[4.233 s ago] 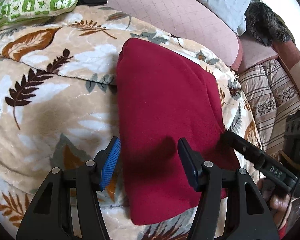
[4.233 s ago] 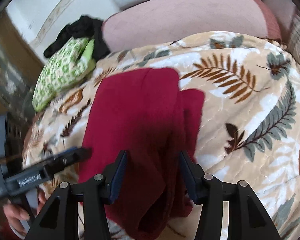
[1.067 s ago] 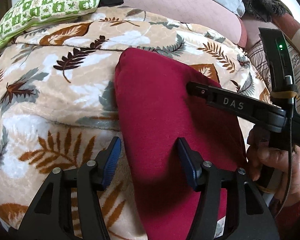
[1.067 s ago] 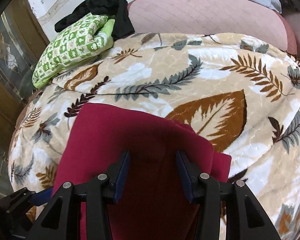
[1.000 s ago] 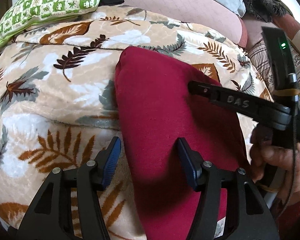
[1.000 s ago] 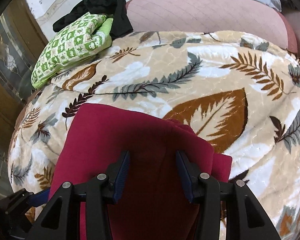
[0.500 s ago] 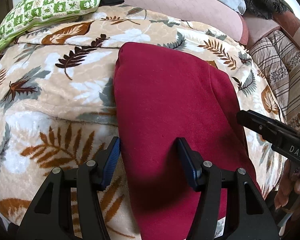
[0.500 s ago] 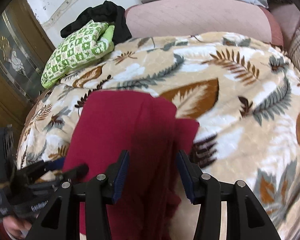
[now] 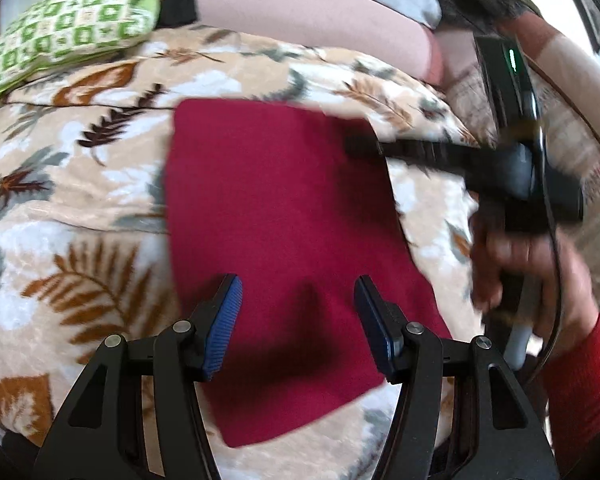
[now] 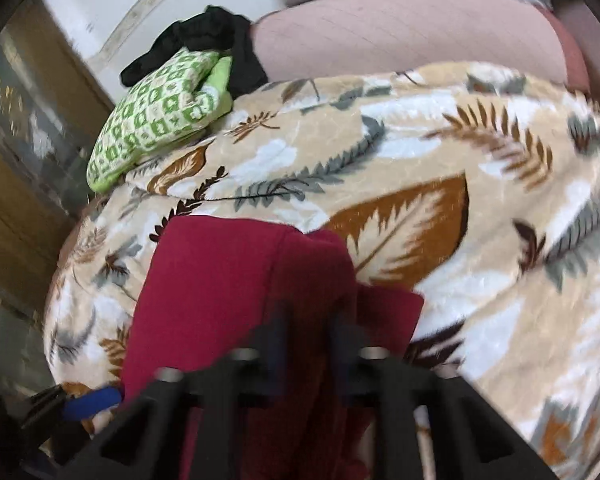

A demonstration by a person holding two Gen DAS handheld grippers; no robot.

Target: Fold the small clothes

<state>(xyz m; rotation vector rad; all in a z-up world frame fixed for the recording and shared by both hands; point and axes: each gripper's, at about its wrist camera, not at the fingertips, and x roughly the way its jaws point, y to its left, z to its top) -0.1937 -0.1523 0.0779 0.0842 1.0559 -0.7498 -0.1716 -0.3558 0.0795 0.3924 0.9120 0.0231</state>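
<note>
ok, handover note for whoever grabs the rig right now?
Left gripper: open, empty, over the near end of the red garment.
Right gripper: jaws close together at the garment's right edge; blurred, grip unclear.
Done: garment lies folded into a long panel on the leaf-print blanket.
Left: probably fold it shorter end to end, then smooth it.

I see the folded garment lying on the blanket, near centre. Pillow sits far left; cushion lies behind the blanket, far side.
</note>
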